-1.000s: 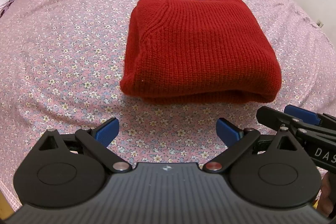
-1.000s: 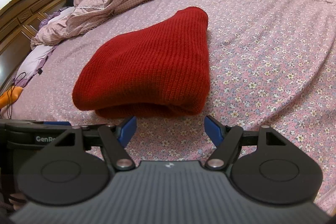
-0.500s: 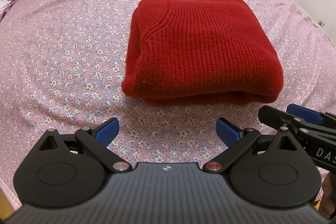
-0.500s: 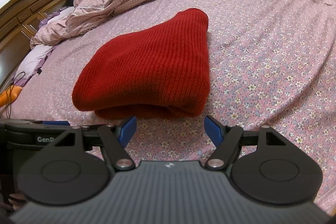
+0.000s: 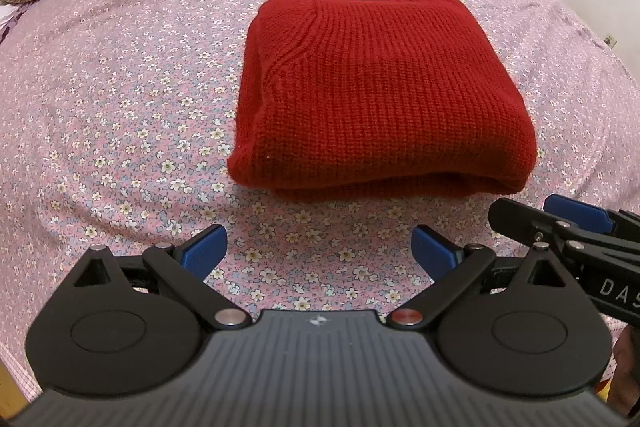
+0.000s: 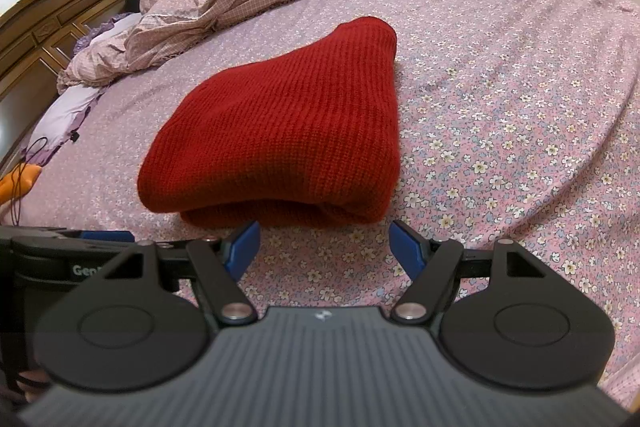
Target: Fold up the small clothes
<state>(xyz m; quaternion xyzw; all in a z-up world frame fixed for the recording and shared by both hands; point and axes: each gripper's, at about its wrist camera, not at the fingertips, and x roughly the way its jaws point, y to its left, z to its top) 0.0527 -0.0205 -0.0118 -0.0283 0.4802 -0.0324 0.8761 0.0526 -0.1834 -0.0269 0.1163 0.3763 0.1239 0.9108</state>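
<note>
From the left wrist, the folded sweater (image 5: 380, 95) lies mid-frame on the bed (image 5: 120, 115), just above the left tool (image 5: 319, 251), spread wide, holding nothing. From the right wrist, the sweater (image 6: 280, 139) sits centre-left, close above the right tool (image 6: 324, 247), likewise spread and empty.

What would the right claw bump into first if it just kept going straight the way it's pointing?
Most likely the near folded edge of the red sweater, which lies just ahead of the open right claw on the flowered bedsheet. If the claw points slightly downward, it might brush the sheet first; depth is hard to judge.
</note>
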